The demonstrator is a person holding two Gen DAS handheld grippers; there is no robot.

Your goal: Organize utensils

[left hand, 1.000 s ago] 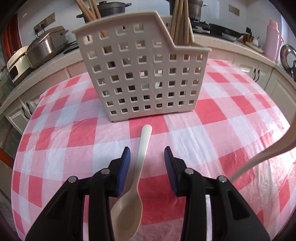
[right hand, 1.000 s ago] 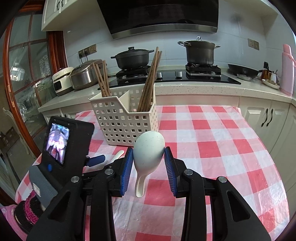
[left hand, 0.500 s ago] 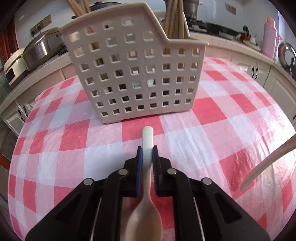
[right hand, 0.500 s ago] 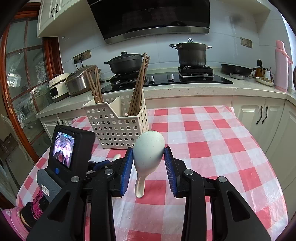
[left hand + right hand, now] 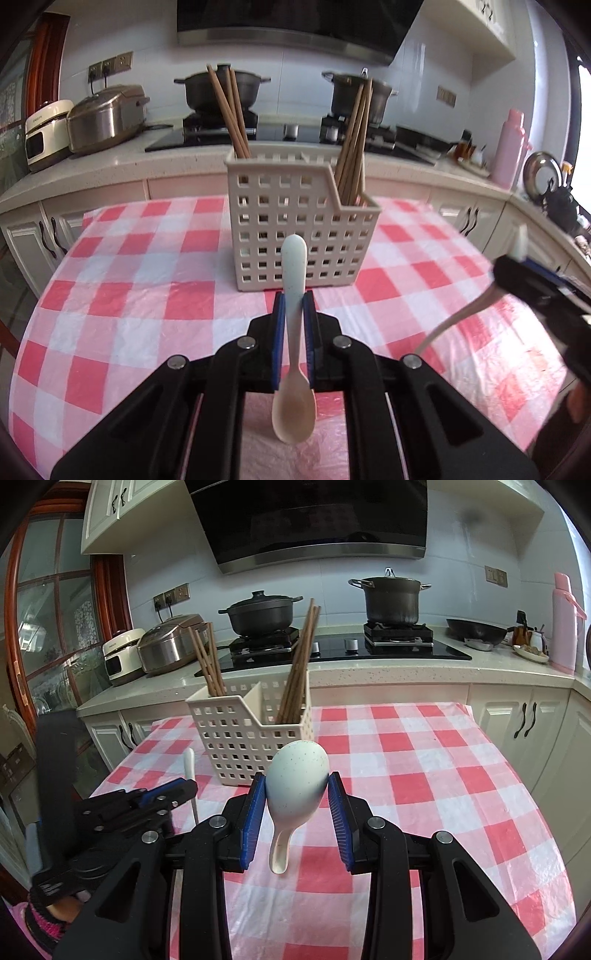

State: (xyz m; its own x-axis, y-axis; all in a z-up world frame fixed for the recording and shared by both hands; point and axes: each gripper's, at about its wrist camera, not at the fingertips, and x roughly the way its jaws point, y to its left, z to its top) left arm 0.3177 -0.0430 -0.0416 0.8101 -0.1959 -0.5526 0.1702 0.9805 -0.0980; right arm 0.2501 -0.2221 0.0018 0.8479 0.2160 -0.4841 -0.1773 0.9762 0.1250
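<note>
My left gripper (image 5: 294, 301) is shut on the handle of a cream spoon (image 5: 294, 258). The spoon is lifted off the checked tablecloth (image 5: 147, 295), with its handle tip toward the basket and its bowl back by the jaws. A white perforated basket (image 5: 295, 221) stands just beyond, with brown chopsticks (image 5: 231, 110) in two of its compartments. My right gripper (image 5: 297, 786) is shut on the bowl of a pale speckled spoon (image 5: 297, 775), whose handle hangs down. In the right wrist view the left gripper (image 5: 177, 790) is at the lower left, short of the basket (image 5: 240, 738).
Behind the table runs a counter (image 5: 406, 672) with a hob, two black pots, a rice cooker (image 5: 170, 646) and a pink flask (image 5: 565, 624). White cupboards stand below it. The table edge falls away at left and right.
The left jaws closed on the cream spoon's handle and lifted it off the cloth, backing away from the basket. The right gripper kept still with its speckled spoon.
</note>
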